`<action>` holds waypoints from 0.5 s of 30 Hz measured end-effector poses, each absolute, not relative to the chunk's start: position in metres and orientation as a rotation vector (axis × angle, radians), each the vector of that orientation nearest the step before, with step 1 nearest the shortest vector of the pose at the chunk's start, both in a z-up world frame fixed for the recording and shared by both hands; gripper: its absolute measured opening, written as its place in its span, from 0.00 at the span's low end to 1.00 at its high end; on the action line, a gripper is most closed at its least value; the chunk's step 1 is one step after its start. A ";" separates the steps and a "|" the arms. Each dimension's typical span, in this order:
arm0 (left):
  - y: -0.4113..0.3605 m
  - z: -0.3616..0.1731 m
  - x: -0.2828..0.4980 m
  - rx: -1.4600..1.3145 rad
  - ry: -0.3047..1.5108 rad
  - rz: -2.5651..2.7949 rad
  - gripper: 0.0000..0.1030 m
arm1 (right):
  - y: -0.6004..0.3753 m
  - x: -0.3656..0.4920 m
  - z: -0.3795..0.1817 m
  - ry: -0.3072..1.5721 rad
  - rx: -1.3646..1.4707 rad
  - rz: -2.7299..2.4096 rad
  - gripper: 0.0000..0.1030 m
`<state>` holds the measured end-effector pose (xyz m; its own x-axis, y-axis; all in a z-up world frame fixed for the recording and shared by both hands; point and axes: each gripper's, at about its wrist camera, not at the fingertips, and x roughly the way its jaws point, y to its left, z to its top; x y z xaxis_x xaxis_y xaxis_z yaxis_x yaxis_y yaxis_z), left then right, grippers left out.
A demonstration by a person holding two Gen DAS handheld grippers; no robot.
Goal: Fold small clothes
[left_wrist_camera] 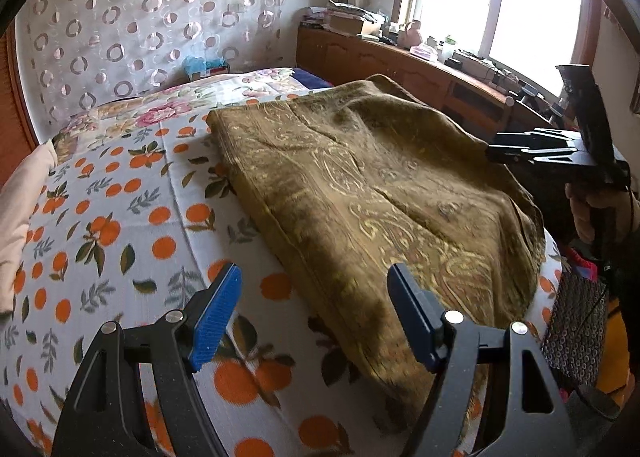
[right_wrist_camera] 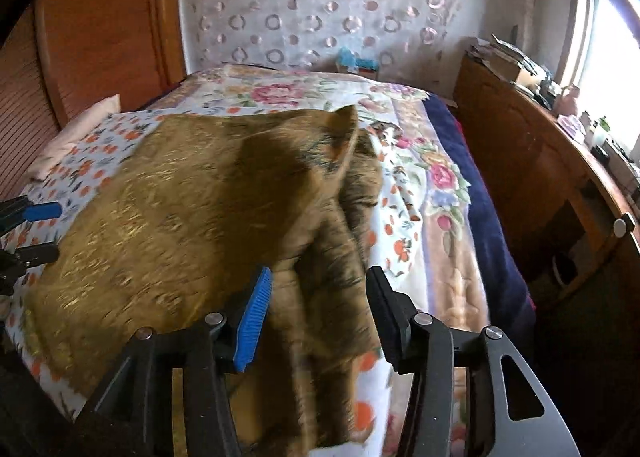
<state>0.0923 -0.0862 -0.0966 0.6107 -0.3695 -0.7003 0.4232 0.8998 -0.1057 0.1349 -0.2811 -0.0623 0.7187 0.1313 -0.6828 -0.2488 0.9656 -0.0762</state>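
Looking across our big bed (left_wrist_camera: 120, 193) with its orange-fruit sheet, we see the brown-gold cloth (left_wrist_camera: 380, 193) lying on top, folded over and filling the picture from the middle out to 3 o'clock in the left wrist view. Next in size, our left gripper (left_wrist_camera: 314, 317) sits at 6 o'clock with its blue pads wide apart and nothing between them, right at the near edge of the cloth. Our right gripper (right_wrist_camera: 318, 313) has its jaws apart too; the cloth lies under the gap, but the pads do not press on it. We think the fold could slip from here. One corner of the cloth (right_wrist_camera: 344, 125) stands up at 12 o'clock in the right wrist view, and the side at 4 o'clock is bunched and bumpy, so it may flop back or make a crooked fold if we do not smooth it. The cloth also hangs near the bed's edge and might slide off if we tug hard. Around us, a flowery blanket (right_wrist_camera: 436, 177) lies at 2 o'clock, a pale pillow (left_wrist_camera: 20, 209) at 9 o'clock, and a wooden shelf (left_wrist_camera: 400, 61) full of small things sits under the window. Nothing sits on the cloth itself.
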 end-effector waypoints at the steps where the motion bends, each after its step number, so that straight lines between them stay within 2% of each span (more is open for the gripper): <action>1: -0.086 -0.096 0.089 0.075 0.792 -0.456 0.74 | -0.279 0.126 -0.060 0.731 -0.169 0.215 0.57; 3: -0.087 -0.097 0.081 0.078 0.793 -0.455 0.74 | -0.280 0.115 -0.060 0.716 -0.164 0.221 0.64; 15: -0.095 -0.108 0.057 0.103 0.836 -0.499 0.74 | -0.277 0.083 -0.081 0.735 -0.131 0.267 0.65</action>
<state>0.0573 -0.0949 -0.1081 0.5623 -0.3835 -0.7327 0.4630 0.8801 -0.1053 0.0831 -0.2771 -0.0809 0.7102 0.1943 -0.6767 -0.2854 0.9581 -0.0244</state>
